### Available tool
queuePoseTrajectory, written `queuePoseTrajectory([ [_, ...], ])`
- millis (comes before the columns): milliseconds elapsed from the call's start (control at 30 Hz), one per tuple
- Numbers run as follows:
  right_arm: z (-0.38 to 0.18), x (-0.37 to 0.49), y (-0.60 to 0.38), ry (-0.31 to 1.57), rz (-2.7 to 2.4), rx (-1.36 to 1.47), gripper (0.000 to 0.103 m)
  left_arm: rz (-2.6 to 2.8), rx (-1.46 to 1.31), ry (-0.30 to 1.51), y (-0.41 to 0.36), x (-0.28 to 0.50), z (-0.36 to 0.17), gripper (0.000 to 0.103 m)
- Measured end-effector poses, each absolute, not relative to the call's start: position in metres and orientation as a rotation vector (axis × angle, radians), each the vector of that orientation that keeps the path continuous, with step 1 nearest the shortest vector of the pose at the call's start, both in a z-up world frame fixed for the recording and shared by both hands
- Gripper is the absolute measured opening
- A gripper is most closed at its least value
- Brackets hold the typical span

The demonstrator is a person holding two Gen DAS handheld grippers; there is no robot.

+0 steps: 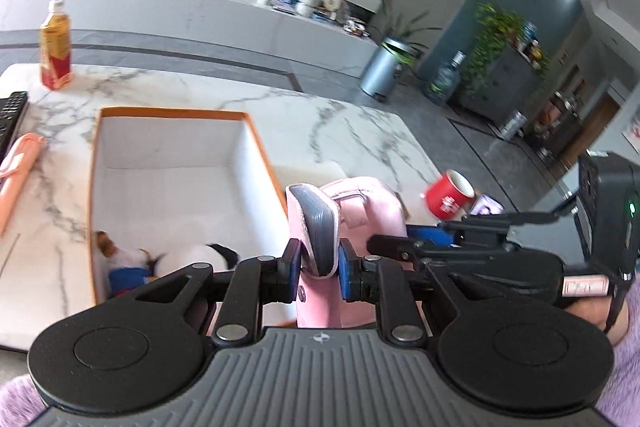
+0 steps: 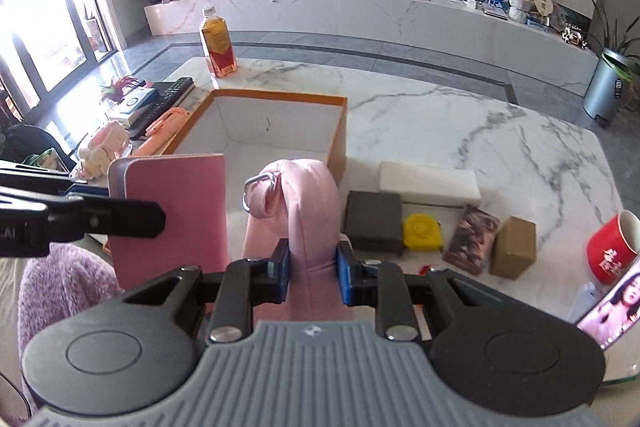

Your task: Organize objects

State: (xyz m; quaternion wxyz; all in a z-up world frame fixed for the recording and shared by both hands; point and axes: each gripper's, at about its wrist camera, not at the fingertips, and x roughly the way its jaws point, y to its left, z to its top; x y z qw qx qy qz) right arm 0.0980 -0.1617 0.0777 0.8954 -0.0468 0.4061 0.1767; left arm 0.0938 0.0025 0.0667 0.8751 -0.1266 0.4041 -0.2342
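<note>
I had both tongs clamped on one pink bag. The left gripper (image 1: pixel 319 269) pinched narrow on its stiff flat end, a pink panel with a grey ribbed edge, and the right gripper (image 2: pixel 312 273) pinched narrow on the soft pink fabric further along. The pink bag (image 2: pixel 308 211) hung between them, clear of the marble table (image 2: pixel 460 123), its metal ring (image 2: pixel 260 191) showing at about eleven o'clock from my right pads.

In the right view, the orange-rimmed box (image 2: pixel 276 131) stood open at twelve o'clock beyond the bag. Through the left camera I could see a small plush toy (image 1: pixel 132 259) lying in its near corner, blurred.

At three o'clock from the bag lay a row: a dark grey box (image 2: pixel 374 221), a yellow tape measure (image 2: pixel 420 231), a patterned packet (image 2: pixel 474 239) and a brown carton (image 2: pixel 514 247), with a white foam block (image 2: pixel 430 183) just behind them. A red mug (image 2: pixel 610 253) stood further out at three o'clock. A drink bottle (image 2: pixel 218 43) stood at eleven o'clock past the box.
</note>
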Motion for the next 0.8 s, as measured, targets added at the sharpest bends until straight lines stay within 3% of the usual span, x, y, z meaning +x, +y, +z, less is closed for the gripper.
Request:
queuePoseTrajectory([
  [800,0.041,0.165,-0.121,0.908,0.344,-0.114,0.025,-0.461,-0.426,1.059,0.032,0.168,-0.013,0.022],
])
